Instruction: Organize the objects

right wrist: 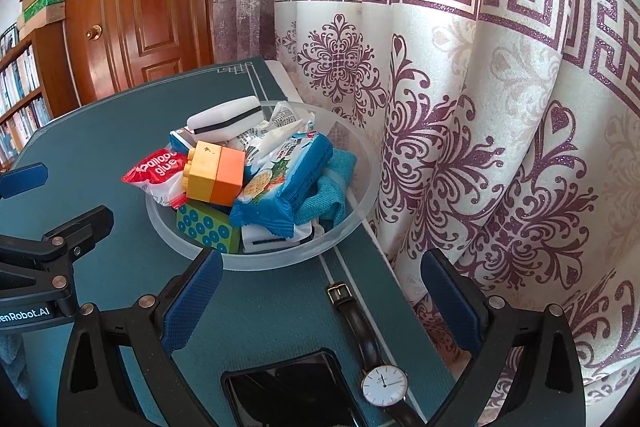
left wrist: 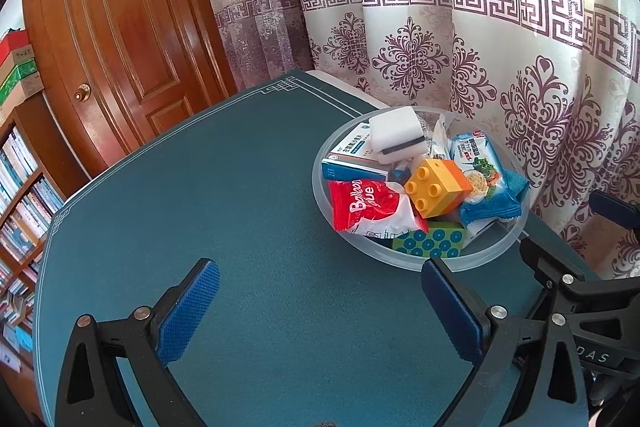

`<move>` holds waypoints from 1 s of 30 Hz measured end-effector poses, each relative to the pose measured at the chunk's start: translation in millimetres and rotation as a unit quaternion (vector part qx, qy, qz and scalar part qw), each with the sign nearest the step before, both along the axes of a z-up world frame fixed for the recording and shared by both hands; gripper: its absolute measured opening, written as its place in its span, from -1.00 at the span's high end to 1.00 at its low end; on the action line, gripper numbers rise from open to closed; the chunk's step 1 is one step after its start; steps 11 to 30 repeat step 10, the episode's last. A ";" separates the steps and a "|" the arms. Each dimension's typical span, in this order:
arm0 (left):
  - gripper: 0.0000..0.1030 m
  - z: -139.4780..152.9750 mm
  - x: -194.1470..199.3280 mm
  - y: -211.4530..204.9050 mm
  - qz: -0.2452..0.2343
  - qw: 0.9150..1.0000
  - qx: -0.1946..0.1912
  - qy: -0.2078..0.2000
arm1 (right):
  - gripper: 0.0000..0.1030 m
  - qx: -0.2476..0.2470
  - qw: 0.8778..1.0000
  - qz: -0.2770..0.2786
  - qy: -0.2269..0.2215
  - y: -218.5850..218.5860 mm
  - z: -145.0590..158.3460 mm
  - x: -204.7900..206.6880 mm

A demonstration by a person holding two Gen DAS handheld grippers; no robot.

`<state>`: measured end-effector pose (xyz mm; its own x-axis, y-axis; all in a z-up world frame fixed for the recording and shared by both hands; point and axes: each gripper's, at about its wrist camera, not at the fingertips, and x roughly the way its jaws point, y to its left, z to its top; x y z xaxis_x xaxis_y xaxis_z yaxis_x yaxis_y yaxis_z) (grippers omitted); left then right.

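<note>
The left gripper (left wrist: 320,311) is wide apart and holds nothing, above the green mat (left wrist: 224,195). The right gripper (right wrist: 322,303) is wide apart too, with nothing in it. Under it lie a watch (right wrist: 384,385) and a phone (right wrist: 292,395), side by side on the mat. The bowl (right wrist: 364,183) near the curtain (right wrist: 500,147) is full: a brick (right wrist: 216,177), a cracker pack (right wrist: 286,183), a red bag (right wrist: 154,173).

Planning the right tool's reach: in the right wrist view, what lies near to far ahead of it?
Phone → wristwatch → green dotted block → orange-yellow brick → white sponge.
</note>
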<state>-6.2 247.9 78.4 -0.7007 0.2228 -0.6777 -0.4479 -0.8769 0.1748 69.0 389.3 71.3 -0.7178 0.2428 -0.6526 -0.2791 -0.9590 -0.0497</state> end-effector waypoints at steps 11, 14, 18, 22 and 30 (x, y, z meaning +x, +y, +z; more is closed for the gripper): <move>-0.99 -0.8 0.8 0.3 0.000 1.000 -0.001 0.001 | -0.94 0.001 1.000 0.001 -0.001 -1.3 -0.6 0.6; -0.99 -0.8 0.8 0.3 0.000 1.000 -0.001 0.001 | -0.94 0.001 1.000 0.001 -0.001 -1.3 -0.6 0.6; -0.99 -0.8 0.8 0.3 0.000 1.000 -0.001 0.001 | -0.94 0.001 1.000 0.001 -0.001 -1.3 -0.6 0.6; -0.99 -0.8 0.8 0.3 0.000 1.000 -0.001 0.001 | -0.94 0.001 1.000 0.001 -0.001 -1.3 -0.6 0.6; -0.99 -0.8 0.8 0.3 0.000 1.000 -0.001 0.001 | -0.94 0.001 1.000 0.001 -0.001 -1.3 -0.6 0.6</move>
